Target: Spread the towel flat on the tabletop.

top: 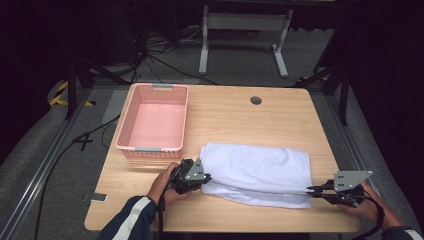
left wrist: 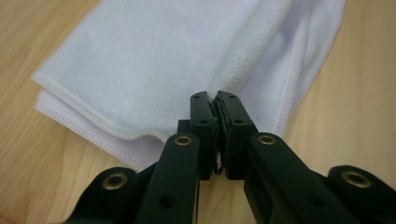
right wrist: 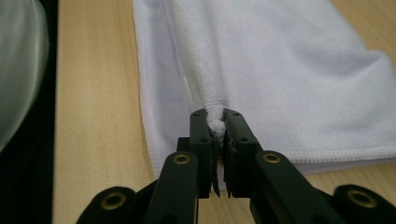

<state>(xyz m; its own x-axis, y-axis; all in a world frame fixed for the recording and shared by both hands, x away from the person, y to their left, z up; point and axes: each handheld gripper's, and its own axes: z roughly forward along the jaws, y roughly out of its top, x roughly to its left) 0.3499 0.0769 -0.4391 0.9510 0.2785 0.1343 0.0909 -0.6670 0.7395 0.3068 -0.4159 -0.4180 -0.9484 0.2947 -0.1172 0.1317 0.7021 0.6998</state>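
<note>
From the high view, a white towel (top: pixel 257 172) lay folded on the wooden table (top: pixel 225 115), just beside a pink basket (top: pixel 154 120). The left gripper (top: pixel 206 178) was at its left end and the right gripper (top: pixel 311 190) at its right corner.

In the left gripper view, the claw (left wrist: pixel 218 100) pinched the towel's (left wrist: pixel 154 70) edge tight.

In the right gripper view, the claw (right wrist: pixel 216 116) squeezed a bunched bit of towel (right wrist: pixel 280 70).

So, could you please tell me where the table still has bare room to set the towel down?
Bare wood runs right of the basket and beyond the towel, around the small round hole. A narrow strip lies along the near edge. It is crowded where the left gripper and right gripper pinch the towel's ends.
</note>
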